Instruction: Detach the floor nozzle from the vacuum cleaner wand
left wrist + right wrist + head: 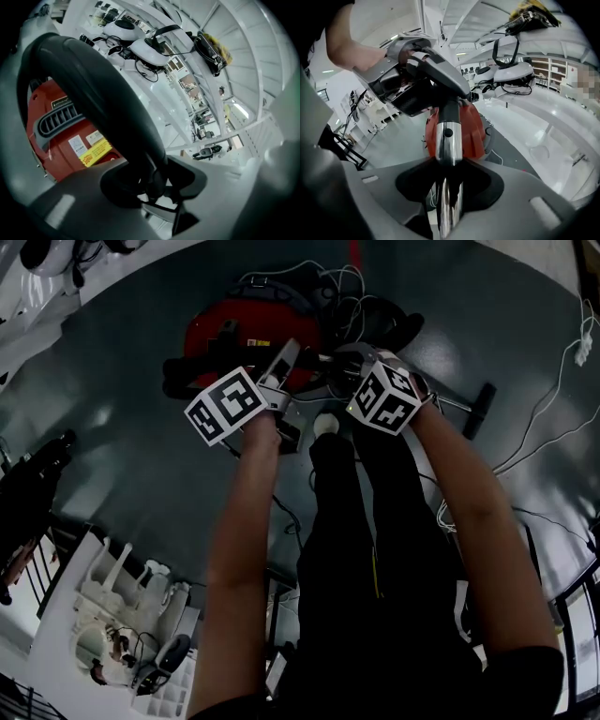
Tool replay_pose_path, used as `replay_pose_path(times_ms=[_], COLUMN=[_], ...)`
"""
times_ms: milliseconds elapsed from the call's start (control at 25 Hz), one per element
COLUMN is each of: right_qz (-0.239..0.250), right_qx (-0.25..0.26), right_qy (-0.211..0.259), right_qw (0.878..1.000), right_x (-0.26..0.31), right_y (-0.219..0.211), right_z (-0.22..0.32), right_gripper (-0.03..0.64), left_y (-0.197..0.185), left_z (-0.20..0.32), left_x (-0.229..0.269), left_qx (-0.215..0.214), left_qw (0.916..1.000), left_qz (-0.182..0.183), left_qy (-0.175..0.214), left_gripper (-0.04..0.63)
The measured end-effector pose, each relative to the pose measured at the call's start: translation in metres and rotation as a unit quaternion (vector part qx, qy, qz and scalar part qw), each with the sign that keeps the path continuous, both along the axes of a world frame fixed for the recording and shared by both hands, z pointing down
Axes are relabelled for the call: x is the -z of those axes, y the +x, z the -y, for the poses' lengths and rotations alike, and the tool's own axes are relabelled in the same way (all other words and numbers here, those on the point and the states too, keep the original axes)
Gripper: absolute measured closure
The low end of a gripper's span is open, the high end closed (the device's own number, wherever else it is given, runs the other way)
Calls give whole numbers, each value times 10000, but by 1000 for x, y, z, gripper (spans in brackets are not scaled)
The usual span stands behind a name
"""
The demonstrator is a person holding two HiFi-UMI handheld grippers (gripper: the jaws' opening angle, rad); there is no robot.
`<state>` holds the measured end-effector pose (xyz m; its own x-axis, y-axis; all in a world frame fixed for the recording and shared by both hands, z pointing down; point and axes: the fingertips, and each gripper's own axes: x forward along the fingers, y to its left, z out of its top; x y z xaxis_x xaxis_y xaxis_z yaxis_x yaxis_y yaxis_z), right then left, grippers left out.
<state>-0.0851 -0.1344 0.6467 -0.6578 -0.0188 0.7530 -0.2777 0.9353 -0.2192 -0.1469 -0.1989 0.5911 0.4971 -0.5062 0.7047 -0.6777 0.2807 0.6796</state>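
Note:
A red vacuum cleaner (239,329) sits on the dark floor ahead of me. My left gripper (292,360) is shut on the black curved handle (108,103) of the hose, with the red body (61,145) behind it. My right gripper (349,360) is shut on the chrome wand (449,140), which runs up to the black handle end (436,75) that the left gripper holds. To the right, a thin chrome tube ends at a black bar that looks like the floor nozzle (483,409) on the floor. The joint between tube and nozzle is too small to make out.
White cables (562,371) trail over the floor at the right, and more cables (328,282) lie behind the vacuum. A white rack (122,615) with small items stands at the lower left. My legs in black trousers (366,549) fill the middle.

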Motion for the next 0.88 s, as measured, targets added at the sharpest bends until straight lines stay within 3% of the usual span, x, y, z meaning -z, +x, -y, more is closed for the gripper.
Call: replay_pose_path(times_ms=[160,400,680,880], right_qz=[-207,14,-232,-138], right_qx=[-140,50,-108,198], right_qy=[66,-493,-302,-653], right_qw=[9997,9988,9992,9976], right_x=[-5,-9,-14,-18], right_y=[7,5,11,14], right_z=[-5,-20,-22,-24], right_gripper=[451,449,451,449], left_y=[5,6,6,12], left_z=[1,-13,-12,-14], left_x=[-9,-7,-19,-16], left_qx=[-122,-35,-124,0], left_qw=[9999,9998,9993,9991], left_qz=[-80,-55,-205,-229], left_qy=[-47,-195,-285,-368], left_gripper=[434,442,436,445])
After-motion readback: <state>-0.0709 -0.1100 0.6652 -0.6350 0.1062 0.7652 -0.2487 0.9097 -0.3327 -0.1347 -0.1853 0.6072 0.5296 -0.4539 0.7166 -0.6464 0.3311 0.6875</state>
